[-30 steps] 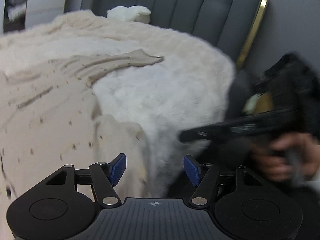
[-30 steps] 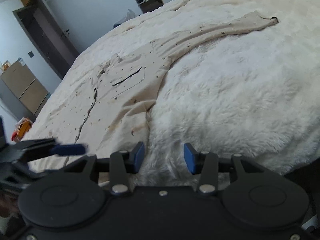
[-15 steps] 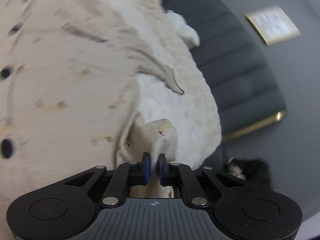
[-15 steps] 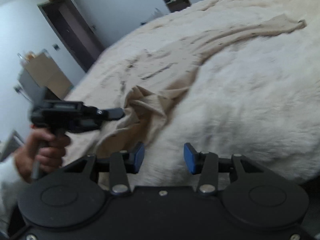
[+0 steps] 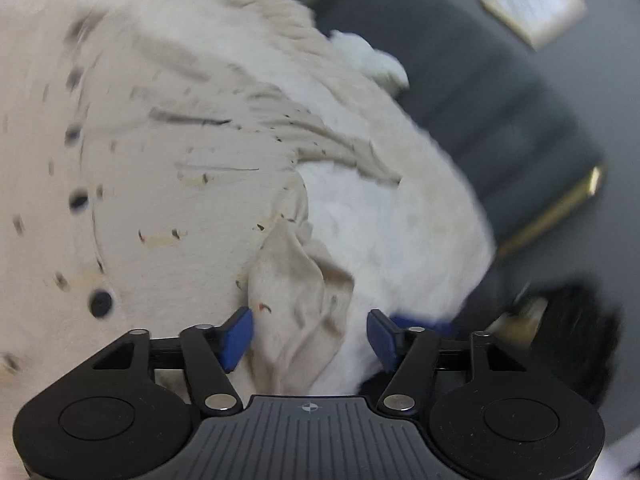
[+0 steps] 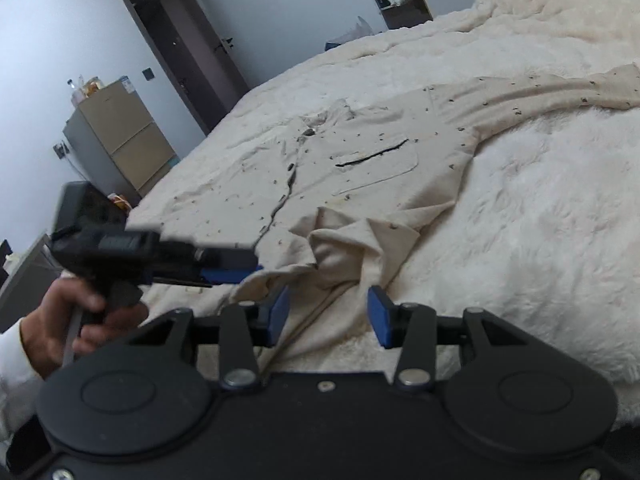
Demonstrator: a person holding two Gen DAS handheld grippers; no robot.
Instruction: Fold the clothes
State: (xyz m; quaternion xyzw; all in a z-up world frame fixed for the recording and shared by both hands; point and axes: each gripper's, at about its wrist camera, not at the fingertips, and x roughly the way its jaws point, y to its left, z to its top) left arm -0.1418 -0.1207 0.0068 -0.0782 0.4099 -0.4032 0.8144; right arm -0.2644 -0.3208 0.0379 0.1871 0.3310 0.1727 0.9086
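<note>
The beige shirt (image 6: 360, 168) is spread flat on the fluffy blanket (image 6: 540, 220), its bunched hem corner (image 5: 296, 296) sitting right between the left gripper (image 5: 310, 336), whose jaws are opening, nothing pinched. Right gripper (image 6: 328, 312) is held spread beside that corner, empty too.

Shirt (image 6: 360, 168) on bed (image 6: 540, 208), ahead of both jaws.
Folded-over hem corner (image 5: 296, 292) between left gripper (image 5: 310, 334) jaws, which are opening; sleeve (image 5: 336, 148) beyond; left gripper left of right gripper (image 6: 328, 314) jaws.
</note>
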